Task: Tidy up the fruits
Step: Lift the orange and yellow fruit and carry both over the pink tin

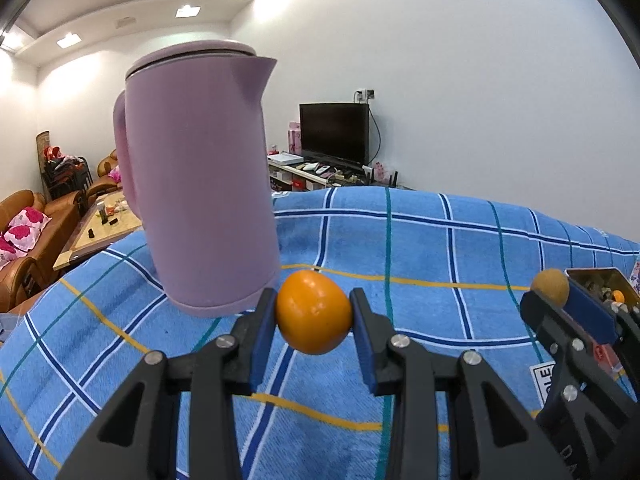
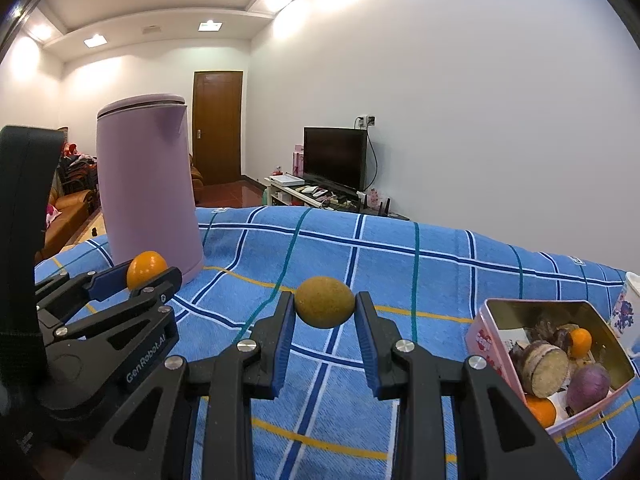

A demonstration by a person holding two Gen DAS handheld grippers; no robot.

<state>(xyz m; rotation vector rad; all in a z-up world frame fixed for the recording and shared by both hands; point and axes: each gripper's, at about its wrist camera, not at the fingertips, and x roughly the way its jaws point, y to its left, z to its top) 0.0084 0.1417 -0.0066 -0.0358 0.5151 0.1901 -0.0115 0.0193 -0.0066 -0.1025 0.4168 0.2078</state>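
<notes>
Left gripper is clamping the orange near the purple kettle, risking a knock against it, while right gripper is pinching the brown fruit left of the pink box, risking a slip.

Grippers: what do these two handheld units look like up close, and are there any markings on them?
Both the left gripper and the right gripper are black plastic scissor-style linkages with silver pivot bolts and blue finger pads. The left one's arm carries white "GenRobot.AI" lettering. No cables, sleeves or hands show.
</notes>
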